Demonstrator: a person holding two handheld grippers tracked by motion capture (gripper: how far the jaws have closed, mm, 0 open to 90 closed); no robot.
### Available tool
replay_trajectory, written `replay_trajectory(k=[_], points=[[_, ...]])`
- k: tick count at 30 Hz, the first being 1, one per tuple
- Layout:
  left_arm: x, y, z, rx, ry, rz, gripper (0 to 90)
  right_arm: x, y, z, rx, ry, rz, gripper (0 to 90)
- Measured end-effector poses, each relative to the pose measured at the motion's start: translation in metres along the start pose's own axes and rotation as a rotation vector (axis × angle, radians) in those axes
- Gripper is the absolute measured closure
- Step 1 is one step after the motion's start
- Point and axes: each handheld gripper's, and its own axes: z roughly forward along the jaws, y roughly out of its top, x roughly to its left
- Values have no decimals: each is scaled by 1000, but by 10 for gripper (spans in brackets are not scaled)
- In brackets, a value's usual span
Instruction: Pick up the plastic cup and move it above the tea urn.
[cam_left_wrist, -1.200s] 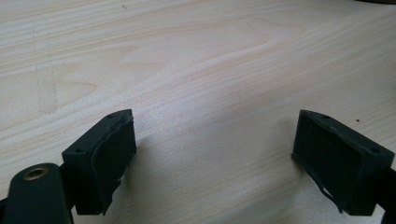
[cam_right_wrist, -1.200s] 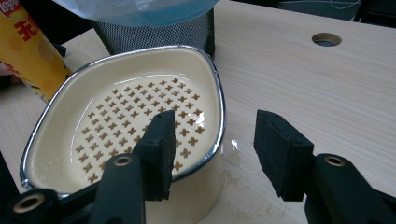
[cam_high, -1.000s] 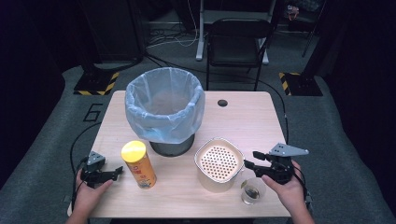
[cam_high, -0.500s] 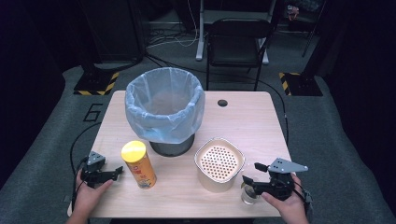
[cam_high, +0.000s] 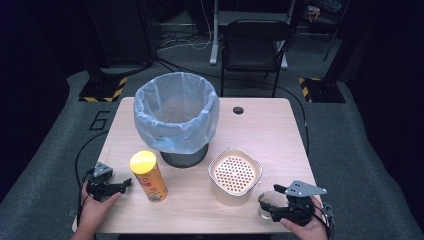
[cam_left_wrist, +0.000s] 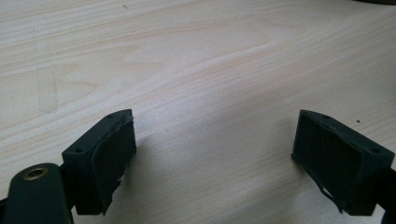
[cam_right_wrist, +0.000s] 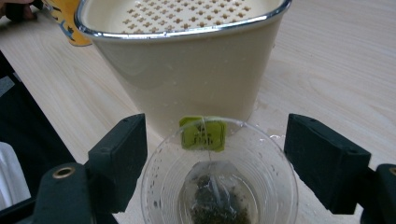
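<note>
A clear plastic cup (cam_high: 267, 204) (cam_right_wrist: 219, 186) stands near the table's front right edge, holding a wet tea bag (cam_right_wrist: 215, 196) with a green tag (cam_right_wrist: 203, 133) hung over its rim. My right gripper (cam_high: 278, 203) (cam_right_wrist: 233, 161) is open, its jaws on either side of the cup and not touching it. Just beyond the cup stands a cream container with a perforated strainer insert (cam_high: 235, 174) (cam_right_wrist: 187, 46). My left gripper (cam_high: 121, 186) (cam_left_wrist: 212, 163) rests open at the front left over bare wood, beside a yellow-lidded orange canister (cam_high: 148, 176).
A dark bin lined with a pale blue bag (cam_high: 176, 117) stands at the table's middle rear. A small round hole (cam_high: 238, 110) lies in the wooden tabletop (cam_high: 270, 135) behind it. A black chair (cam_high: 255, 47) stands beyond the far edge.
My right gripper has moved down toward the front edge and now straddles the clear cup. The left gripper has stayed where it was.
</note>
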Motion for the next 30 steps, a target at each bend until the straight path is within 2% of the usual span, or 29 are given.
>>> replay_trajectory(k=[4, 11, 12, 18, 25, 30], points=[[0, 0, 0, -4, 1, -1, 131, 1, -5, 0, -2, -8, 17, 205], [0, 0, 0, -1, 1, 0, 131, 1, -9, 0, -7, -8, 2, 179], [0, 0, 0, -1, 1, 0, 131, 2, -10, 1, -5, -17, 14, 178], [0, 0, 0, -1, 1, 0, 131, 3, -15, 8, 40, -19, -2, 182], [0, 0, -1, 7, -2, 1, 131, 5, -22, 14, 55, -32, -12, 187], [0, 0, 0, -5, 1, -1, 131, 4, -26, 18, 70, -33, -22, 201]])
